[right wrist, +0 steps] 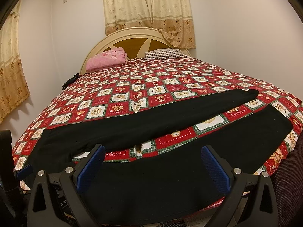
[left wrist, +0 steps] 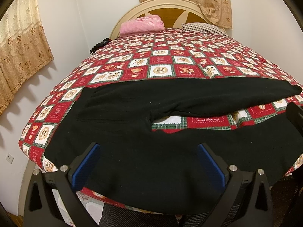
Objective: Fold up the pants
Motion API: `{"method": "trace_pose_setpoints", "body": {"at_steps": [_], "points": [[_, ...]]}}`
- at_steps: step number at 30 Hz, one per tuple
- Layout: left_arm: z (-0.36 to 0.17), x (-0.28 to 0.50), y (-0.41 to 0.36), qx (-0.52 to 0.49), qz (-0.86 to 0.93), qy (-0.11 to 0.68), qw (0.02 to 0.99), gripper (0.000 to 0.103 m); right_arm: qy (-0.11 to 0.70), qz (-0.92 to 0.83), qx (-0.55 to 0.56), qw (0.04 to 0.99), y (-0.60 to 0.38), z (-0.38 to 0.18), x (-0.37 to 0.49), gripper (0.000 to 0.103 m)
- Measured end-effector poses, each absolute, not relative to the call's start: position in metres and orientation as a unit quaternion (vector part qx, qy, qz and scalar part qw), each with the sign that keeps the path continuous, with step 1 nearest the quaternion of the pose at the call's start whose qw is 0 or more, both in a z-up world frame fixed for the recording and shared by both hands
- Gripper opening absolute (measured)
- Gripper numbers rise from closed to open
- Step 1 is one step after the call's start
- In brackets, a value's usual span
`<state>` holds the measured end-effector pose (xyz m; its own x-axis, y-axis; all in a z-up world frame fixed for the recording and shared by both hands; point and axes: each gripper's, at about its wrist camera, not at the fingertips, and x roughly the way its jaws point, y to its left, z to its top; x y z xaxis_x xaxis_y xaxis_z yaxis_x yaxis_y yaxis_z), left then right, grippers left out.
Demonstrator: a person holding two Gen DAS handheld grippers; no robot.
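Note:
Black pants [left wrist: 132, 113] lie spread flat across the near end of the bed, waist to the left and both legs running to the right, with a strip of quilt showing between the legs. They also show in the right wrist view [right wrist: 151, 119]. My left gripper [left wrist: 148, 147] is open and empty, hovering over the near leg close to the crotch and waist. My right gripper [right wrist: 153, 149] is open and empty, over the near leg [right wrist: 170, 179] further to the right. Part of the left gripper shows at the left edge of the right wrist view [right wrist: 24, 170].
The bed has a red, white and green checked quilt [left wrist: 170, 60]. A folded pink blanket [left wrist: 142, 25] and a striped pillow [left wrist: 202, 27] lie by the headboard [left wrist: 166, 5]. Walls and curtains [left wrist: 19, 43] flank the bed. The near bed edge runs just under both grippers.

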<state>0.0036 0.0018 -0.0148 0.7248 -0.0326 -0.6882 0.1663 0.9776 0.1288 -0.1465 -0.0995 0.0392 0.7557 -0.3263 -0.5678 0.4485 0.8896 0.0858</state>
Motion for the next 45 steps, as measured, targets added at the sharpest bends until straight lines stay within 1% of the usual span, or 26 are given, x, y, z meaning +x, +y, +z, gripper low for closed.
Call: {"method": "trace_pose_setpoints", "body": {"at_steps": [25,33,45], "points": [[-0.014,0.004,0.002,0.090,-0.054,0.369,0.924,0.103,0.283,-0.209,0.109,0.930,-0.098,0.040,-0.146,0.102],[-0.023,0.001,-0.002,0.092,-0.053,0.374,0.921,0.103,0.286,-0.208,0.105,0.929,-0.095,0.036,-0.146,0.102],[-0.031,0.029,0.021,0.085,-0.037,0.397,0.913,0.103,0.308,-0.217,0.107,0.920,-0.113,0.021,-0.136,0.102]]}}
